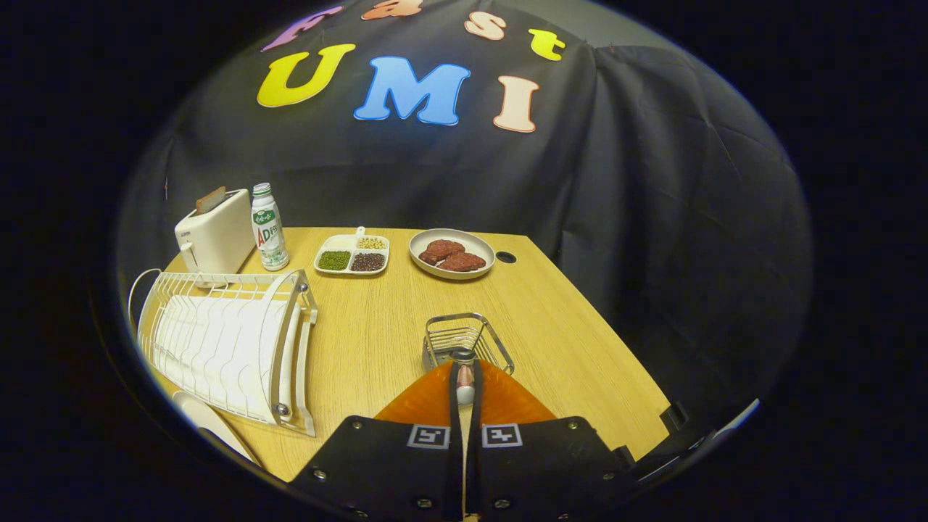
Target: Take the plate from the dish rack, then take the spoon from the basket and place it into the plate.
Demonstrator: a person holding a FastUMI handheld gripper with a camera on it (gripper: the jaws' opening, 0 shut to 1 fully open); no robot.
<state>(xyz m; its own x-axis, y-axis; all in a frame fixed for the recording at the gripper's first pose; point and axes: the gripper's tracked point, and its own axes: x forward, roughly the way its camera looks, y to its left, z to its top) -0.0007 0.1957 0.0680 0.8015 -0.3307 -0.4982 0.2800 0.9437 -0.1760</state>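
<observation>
Orange gripper [465, 395] fingers pinch the spoon [465, 392], mostly hidden, basket [467, 341] just beyond at twelve o'clock.

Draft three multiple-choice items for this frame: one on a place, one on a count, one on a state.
1. Where is the wire basket?
A. just ahead of the fingertips
B. behind the toaster
C. inside the dish rack

2. How many compartments does the divided tray have?
A. two
B. three
C. five

3. What state is the gripper in?
A. wide open
B. shut on the bottle
C. shut on the spoon

Answers:
1 A, the basket stands on the table right beyond the orange fingers.
2 B, green, pale and dark fillings sit in separate sections.
3 C, both fingers press the spoon between them.
</observation>
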